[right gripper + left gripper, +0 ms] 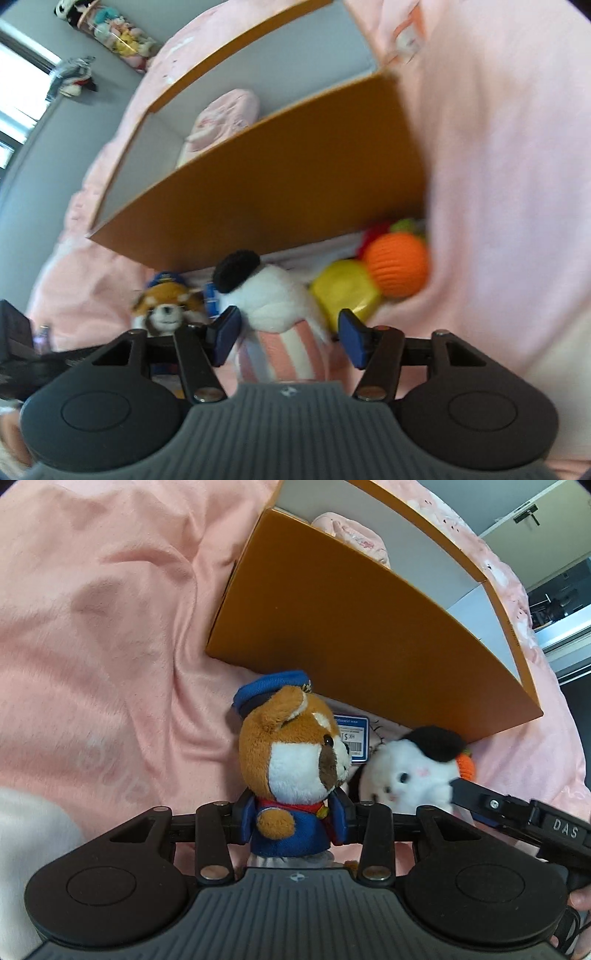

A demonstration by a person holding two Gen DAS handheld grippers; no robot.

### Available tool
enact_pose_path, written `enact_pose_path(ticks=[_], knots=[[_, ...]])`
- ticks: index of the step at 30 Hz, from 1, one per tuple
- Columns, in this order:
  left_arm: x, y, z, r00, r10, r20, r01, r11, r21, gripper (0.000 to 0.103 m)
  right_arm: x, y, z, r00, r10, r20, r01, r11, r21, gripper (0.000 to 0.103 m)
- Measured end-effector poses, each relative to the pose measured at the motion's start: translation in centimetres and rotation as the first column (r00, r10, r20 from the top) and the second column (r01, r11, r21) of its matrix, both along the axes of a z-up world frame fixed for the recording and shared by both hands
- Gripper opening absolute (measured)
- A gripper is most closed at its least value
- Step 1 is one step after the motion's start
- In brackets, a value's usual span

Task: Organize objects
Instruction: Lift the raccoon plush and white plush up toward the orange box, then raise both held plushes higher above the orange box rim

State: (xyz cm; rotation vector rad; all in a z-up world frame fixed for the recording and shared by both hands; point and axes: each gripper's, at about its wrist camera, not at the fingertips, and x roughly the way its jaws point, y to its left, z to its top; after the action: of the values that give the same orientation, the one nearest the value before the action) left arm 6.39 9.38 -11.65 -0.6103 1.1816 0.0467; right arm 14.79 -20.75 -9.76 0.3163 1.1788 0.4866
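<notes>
I have the brown plush in the blue cap and uniform [295, 764] standing upright between the fingers of my left gripper [294, 823], the pads pressed to both sides of its body, so that hand is grasping it. Just to its right stands the white plush with the black beret [273, 295], its pink-striped body between the fingers of my right gripper [290, 338]; the left pad looks close against it, the right pad stands apart with a gap, so I read that one as released. Both toys are on the pink blanket [110, 627] right in front of the orange box [351, 635]. Inside the box lies a pale pink soft item [221, 118]. An orange ball [397, 264] and a yellow toy [345, 291] sit beside the white plush
</notes>
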Motion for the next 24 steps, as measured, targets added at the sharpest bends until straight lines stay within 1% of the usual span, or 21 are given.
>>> enact_pose_path(ticks=[3,5,6,7,8,9,10,12,14,16,17,20,21,24], knots=[[-0.3,-0.7,0.8,1.0,-0.006,0.004,0.006,0.998,0.063,0.05,-0.6,-0.1,0.8,0.998,0.022,0.062,-0.015,0.994,-0.104,0.06],[-0.5,-1.3,1.4,0.999,-0.037,0.007,0.036,0.992,0.123,0.052,-1.1,0.3,1.4,0.992,0.052,0.117,-0.03,0.982,-0.185,0.052],[-0.5,-1.4,1.6,0.999,-0.053,0.005,0.051,0.987,0.153,0.053,-1.4,0.8,1.8,0.986,0.077,0.149,-0.039,0.97,-0.239,0.045],[-0.7,-1.5,1.9,0.998,-0.059,0.009,0.056,0.982,0.182,0.054,-1.8,1.2,2.1,0.978,0.101,0.181,-0.044,0.955,-0.294,0.035],[-0.9,-1.6,2.2,0.998,-0.06,0.012,0.056,0.977,0.206,0.055,-2.1,1.5,2.3,0.97,0.126,0.206,-0.049,0.938,-0.342,0.031],[-1.0,-1.6,2.5,0.998,-0.061,0.015,0.056,0.972,0.23,0.057,-2.3,1.9,2.5,0.964,0.149,0.219,-0.061,0.929,-0.365,0.028],[-1.2,-1.6,2.8,0.998,-0.058,0.023,0.051,0.969,0.241,0.057,-2.4,2.1,2.7,0.96,0.164,0.227,-0.075,0.932,-0.354,0.028],[-1.3,-1.3,3.2,0.997,-0.053,0.055,0.039,0.973,0.226,0.057,-2.7,1.9,3.3,0.949,0.188,0.252,-0.102,0.942,-0.321,0.029],[-0.9,-1.7,3.5,0.996,-0.051,0.077,0.034,0.978,0.207,0.058,-3.2,2.4,4.0,0.925,0.228,0.305,-0.126,0.939,-0.319,0.03],[-0.7,-1.8,3.5,0.996,-0.05,0.079,0.031,0.976,0.217,0.058,-3.8,3.2,4.4,0.902,0.281,0.326,-0.175,0.932,-0.318,0.052],[-0.5,-2.0,3.5,0.995,-0.052,0.081,0.033,0.974,0.224,0.058,-4.0,3.9,4.3,0.895,0.308,0.324,-0.2,0.924,-0.326,0.055],[-0.5,-2.6,3.6,0.991,-0.087,0.102,0.061,0.97,0.235,0.058,-4.2,5.4,3.5,0.878,0.379,0.292,-0.254,0.887,-0.387,0.055],[-0.6,-2.8,3.7,0.989,-0.103,0.104,0.075,0.967,0.243,0.06,-4.3,5.8,3.1,0.874,0.399,0.279,-0.272,0.875,-0.399,0.055],[-0.3,-3.5,3.6,0.989,-0.121,0.088,0.091,0.955,0.283,0.061,-4.5,6.8,2.2,0.859,0.444,0.254,-0.308,0.846,-0.435,0.056]])
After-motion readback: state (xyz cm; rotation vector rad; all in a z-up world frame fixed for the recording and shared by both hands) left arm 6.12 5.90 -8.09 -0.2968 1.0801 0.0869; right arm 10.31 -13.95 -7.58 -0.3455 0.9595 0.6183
